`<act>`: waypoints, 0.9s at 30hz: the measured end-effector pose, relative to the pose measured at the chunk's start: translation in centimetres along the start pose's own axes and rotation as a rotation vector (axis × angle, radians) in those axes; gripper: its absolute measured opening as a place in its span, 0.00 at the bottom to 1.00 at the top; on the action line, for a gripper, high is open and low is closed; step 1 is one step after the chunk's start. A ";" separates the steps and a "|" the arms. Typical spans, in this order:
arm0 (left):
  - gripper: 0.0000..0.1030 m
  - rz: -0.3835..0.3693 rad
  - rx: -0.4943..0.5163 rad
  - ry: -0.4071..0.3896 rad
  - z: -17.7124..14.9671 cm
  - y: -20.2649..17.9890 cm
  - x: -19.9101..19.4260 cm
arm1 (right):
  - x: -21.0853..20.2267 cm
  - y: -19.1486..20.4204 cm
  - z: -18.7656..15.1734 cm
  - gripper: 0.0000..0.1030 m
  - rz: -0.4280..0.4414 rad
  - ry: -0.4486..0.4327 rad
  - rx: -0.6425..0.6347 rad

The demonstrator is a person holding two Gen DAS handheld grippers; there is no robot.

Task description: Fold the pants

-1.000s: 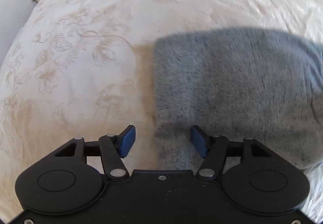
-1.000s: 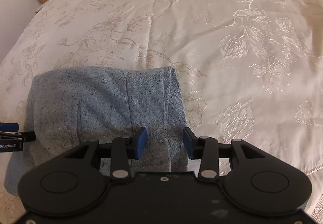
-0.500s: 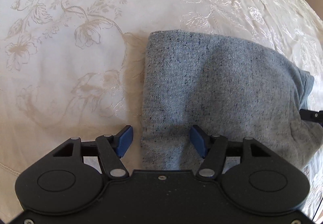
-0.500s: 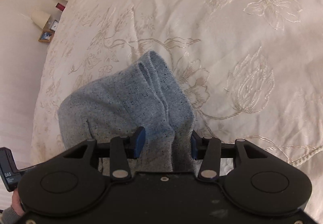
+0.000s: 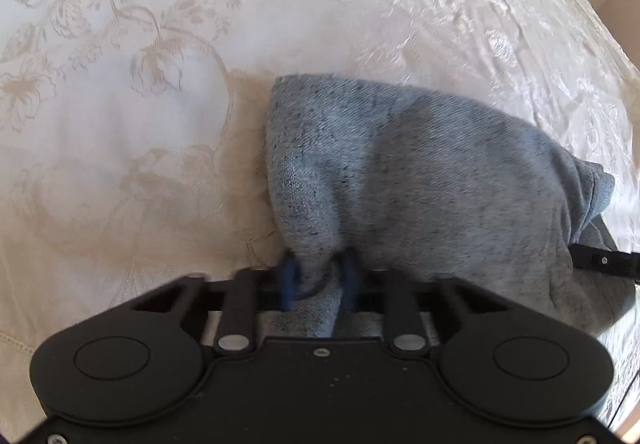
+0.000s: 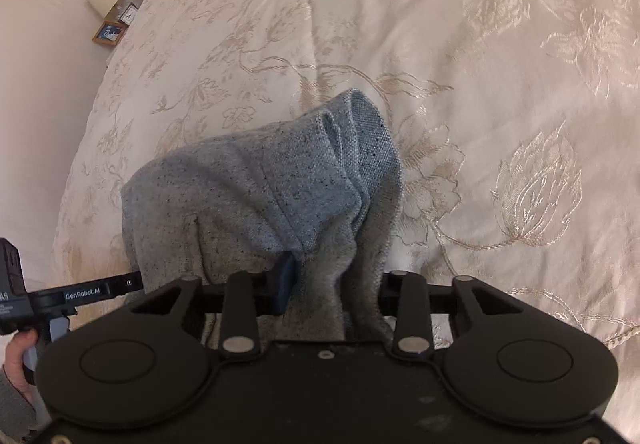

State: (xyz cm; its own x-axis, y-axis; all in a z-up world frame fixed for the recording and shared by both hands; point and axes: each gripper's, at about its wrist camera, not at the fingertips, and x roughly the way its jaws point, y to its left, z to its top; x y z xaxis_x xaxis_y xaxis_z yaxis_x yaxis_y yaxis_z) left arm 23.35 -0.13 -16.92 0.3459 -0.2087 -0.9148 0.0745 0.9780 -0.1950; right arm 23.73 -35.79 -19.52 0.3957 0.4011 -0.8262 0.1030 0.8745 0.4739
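left wrist – pants pinched in tool

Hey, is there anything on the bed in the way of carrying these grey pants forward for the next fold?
Nothing visible does. Both the left gripper and right gripper are already clamped on the pants, and the bedspread ahead of them shows only its floral pattern.
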 end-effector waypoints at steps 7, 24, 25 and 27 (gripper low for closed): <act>0.14 0.080 0.119 -0.129 -0.9 -3.2 -4.4 | -4.0 4.0 -1.1 0.26 -0.019 -0.119 -0.092; 0.16 0.206 -0.045 -0.225 -0.6 6.3 -13.3 | -4.8 16.6 -0.3 0.26 0.158 -0.111 -0.200; 0.17 0.221 -0.055 -0.214 -0.6 7.3 -13.1 | -4.0 17.6 -0.2 0.26 0.167 -0.102 -0.202; 0.27 0.292 -0.085 -0.152 -0.6 9.7 -11.8 | -1.6 19.0 0.2 0.35 0.137 -0.071 -0.193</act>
State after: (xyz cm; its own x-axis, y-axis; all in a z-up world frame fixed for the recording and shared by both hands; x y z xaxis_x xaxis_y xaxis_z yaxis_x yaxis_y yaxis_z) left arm 19.39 11.79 -8.24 0.4775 0.0886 -0.8742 -0.1246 0.9917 0.0325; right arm 25.19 -19.83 -9.09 0.4581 0.5050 -0.7315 -0.1299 0.8521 0.5069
